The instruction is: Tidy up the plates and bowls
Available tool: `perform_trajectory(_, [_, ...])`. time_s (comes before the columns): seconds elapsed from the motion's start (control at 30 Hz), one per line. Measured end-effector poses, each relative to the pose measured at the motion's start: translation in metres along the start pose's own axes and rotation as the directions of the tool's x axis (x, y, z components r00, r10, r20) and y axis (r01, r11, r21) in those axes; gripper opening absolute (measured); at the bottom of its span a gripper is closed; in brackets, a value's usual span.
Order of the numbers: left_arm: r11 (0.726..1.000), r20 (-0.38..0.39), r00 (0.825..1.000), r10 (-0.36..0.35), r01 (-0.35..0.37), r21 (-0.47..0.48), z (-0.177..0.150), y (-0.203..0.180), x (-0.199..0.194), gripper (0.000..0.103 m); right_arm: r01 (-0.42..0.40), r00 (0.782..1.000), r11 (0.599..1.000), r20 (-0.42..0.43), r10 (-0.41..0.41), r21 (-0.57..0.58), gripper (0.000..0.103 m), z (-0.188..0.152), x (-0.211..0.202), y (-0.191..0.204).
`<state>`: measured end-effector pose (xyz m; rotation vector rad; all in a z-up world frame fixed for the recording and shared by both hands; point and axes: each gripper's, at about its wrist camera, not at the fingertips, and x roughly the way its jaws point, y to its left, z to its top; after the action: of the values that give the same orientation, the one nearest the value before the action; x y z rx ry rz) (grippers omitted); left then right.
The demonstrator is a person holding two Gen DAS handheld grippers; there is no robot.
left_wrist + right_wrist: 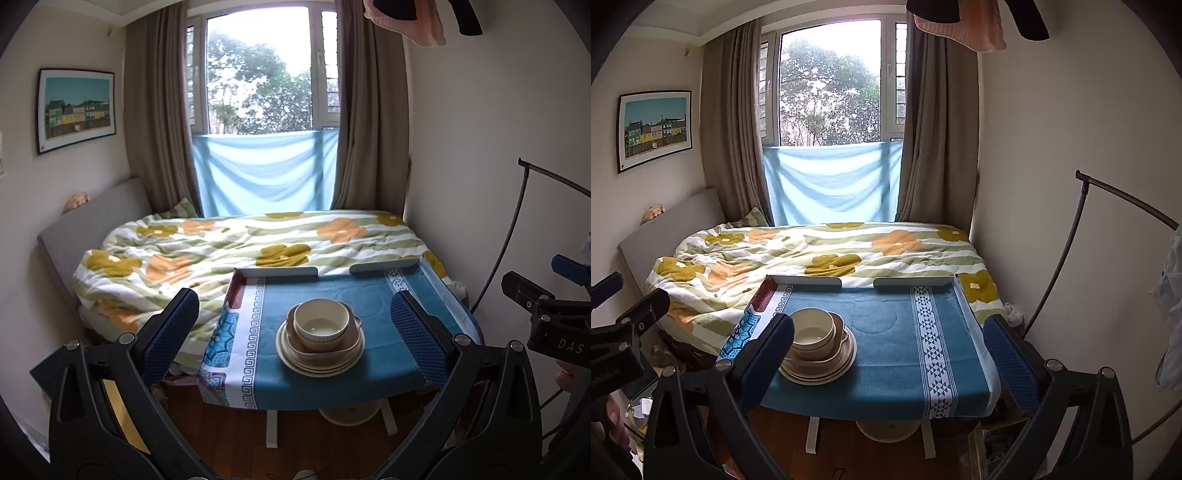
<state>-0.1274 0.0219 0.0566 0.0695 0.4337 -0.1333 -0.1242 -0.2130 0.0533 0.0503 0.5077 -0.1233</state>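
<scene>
Left gripper [293, 338]: it was wide open and held nothing; its two blue pads stood well apart, one on each side of the stack in the left wrist view; it hovered in front of the near edge of the table, not touching anything.
Right gripper [890, 363]: it was also wide open and empty; its left finger [768, 360] covered the left part of the stack in the right wrist view; whether it touched the dishes, I cannot tell.
Stack of plates [320, 360]: several cream plates lay one on another; they stood on the table near its near edge, closer to the left edge than to the right edge.
Tan dish [327, 349]: a shallow brownish dish with small handles sat on top of the plates.
Cream bowl [321, 325]: it was upright inside the tan dish, at the top of the stack; its inside looked empty.
Table [886, 402]: it was covered with a blue cloth [882, 354] with patterned bands near the left and right edges; a low white rim [912, 281] ran along the far edge; the far right part carried no dishes.
Bed [798, 254]: it stood just behind the far edge of the table, with a flowered quilt in yellow and orange.
Window [829, 85]: it was behind the bed, between brown curtains; a light blue sheet [831, 184] hung across its lower part.
</scene>
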Motion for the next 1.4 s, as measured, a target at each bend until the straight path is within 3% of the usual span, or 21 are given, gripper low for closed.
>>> perform_trajectory(1.4, [0.998, 0.051, 0.998, 0.045, -0.047, 0.035, 0.0009, -0.0024, -0.0016, 0.103, 0.005, 1.000, 1.000, 0.007, -0.005, 0.011, 0.102, 0.0044, 0.0025, 0.0031])
